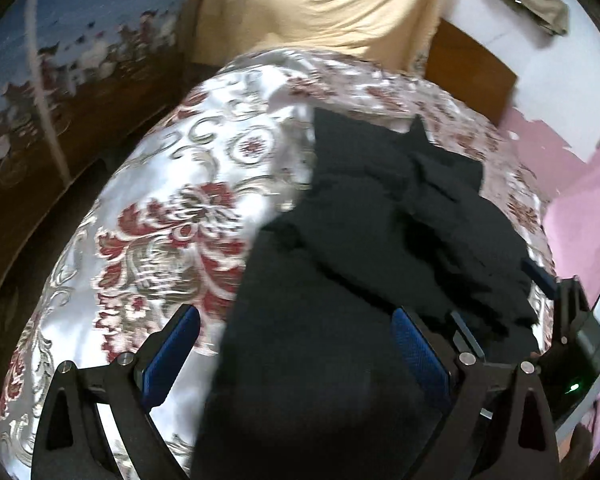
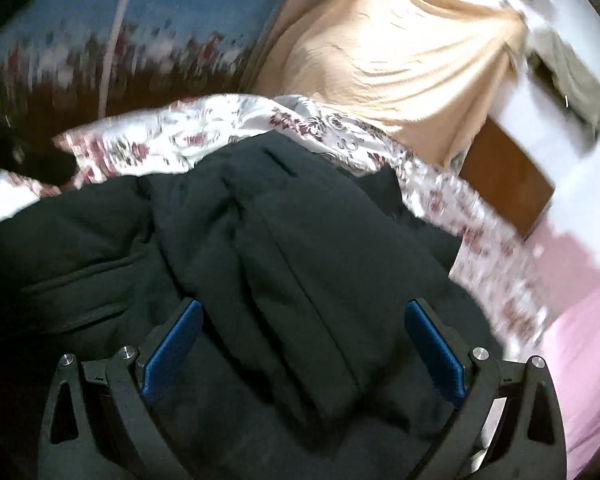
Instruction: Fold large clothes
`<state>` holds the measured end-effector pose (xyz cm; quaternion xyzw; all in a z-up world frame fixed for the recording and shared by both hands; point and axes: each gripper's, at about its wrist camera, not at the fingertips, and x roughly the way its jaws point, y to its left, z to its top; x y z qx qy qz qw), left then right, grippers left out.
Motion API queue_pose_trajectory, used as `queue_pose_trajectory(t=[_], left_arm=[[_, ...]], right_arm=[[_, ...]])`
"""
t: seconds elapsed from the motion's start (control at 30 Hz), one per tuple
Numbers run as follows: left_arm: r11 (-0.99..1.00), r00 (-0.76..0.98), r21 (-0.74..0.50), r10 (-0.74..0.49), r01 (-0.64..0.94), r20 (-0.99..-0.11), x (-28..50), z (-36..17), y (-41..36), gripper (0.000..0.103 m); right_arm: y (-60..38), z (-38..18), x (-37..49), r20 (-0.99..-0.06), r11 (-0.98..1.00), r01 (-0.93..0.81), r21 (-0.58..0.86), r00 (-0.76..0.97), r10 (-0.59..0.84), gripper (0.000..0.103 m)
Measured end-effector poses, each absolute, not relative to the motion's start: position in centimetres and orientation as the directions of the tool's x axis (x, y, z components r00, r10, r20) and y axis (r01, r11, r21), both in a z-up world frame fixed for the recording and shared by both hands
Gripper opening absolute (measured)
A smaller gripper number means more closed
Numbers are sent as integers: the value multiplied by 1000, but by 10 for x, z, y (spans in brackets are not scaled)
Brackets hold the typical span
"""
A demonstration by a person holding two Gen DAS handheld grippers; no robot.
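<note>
Left wrist view: the left gripper (image 1: 296,332) is hovering with its blue-padded jaws spread wide and holding nothing, over the near edge of a black garment (image 1: 380,240). The garment is lying rumpled on a white bedspread with red floral pattern (image 1: 172,220), toward the bedspread's right side; one blue pad is showing over bare bedspread, the other over black cloth. A beige draped cloth (image 1: 324,4) is hanging beyond the bedspread's far edge, a brown wooden panel (image 1: 472,72) beside it to the right, pink fabric (image 1: 584,208) right of the bedspread. The right gripper (image 1: 572,320) is showing at the garment's right edge; its jaw state cannot be told here. Right wrist view: the right gripper (image 2: 300,340) is standing wide open, empty, above the black garment (image 2: 260,240), which is covering the near part of the bedspread (image 2: 148,136). The beige cloth (image 2: 388,68) is hanging beyond the bedspread, pink fabric (image 2: 580,340) to its right.
</note>
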<state>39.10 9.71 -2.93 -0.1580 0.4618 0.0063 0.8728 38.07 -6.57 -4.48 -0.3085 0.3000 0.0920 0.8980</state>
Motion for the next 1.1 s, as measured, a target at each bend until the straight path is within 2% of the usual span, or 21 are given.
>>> queue_pose_trajectory(t=[0.1,0.13,0.17,0.2,0.23,0.3,0.4,0.5,0.6,0.67,0.73,0.8,0.87,0.9,1.0,1.1], left_arm=[[940,557,-289,-144,-180,-818,399,-35,106,97],[939,555,-292,-147,-182,-819,402,-35,104,97],[938,554,-295,-150,-182,-819,407,-37,103,97],[939,556,-294,-151,-179,-818,411,-38,101,97],[940,558,-293,-151,-174,-816,415,-39,99,97],[947,562,-281,-148,-157,-814,422,-41,90,97],[953,579,-270,-144,-137,-803,433,-41,74,97],[956,586,-255,-126,-142,-801,445,-42,60,97],[960,585,-237,-109,-146,-804,456,-46,47,97],[963,574,-230,-111,-140,-812,462,-52,39,97],[967,562,-215,-102,-139,-821,463,-58,33,97],[972,553,-190,-83,-139,-829,464,-64,30,97],[976,555,-173,-72,-132,-828,464,-68,30,97],[977,559,-171,-71,-129,-826,463,-68,31,97],[978,580,-170,-69,-121,-811,466,-66,33,97],[980,605,-162,-59,-118,-794,471,-64,32,97]], right_arm=[[-41,-46,384,-541,755,-295,-586,836,-93,94],[-38,-43,385,-533,754,-279,-595,839,-109,78],[-37,-41,385,-531,758,-269,-594,839,-118,56],[-40,-38,387,-538,770,-263,-581,834,-121,44],[-50,-31,389,-549,796,-256,-548,828,-112,40],[-69,-19,384,-545,834,-243,-496,835,-80,23],[-102,0,378,-513,879,-198,-433,856,-60,14],[-144,22,370,-466,928,-125,-352,883,-58,12],[-194,33,362,-428,960,-12,-281,897,-114,12],[-232,29,363,-449,976,52,-212,882,-144,12],[-269,14,370,-523,989,88,-117,841,-137,13],[-298,-7,378,-603,995,101,-4,793,-83,21],[-324,-28,379,-676,986,158,59,733,-76,46],[-336,-36,376,-691,978,184,95,720,-68,54],[-369,-50,361,-714,944,288,161,694,-90,60],[-382,-48,359,-688,926,337,171,713,-132,61]])
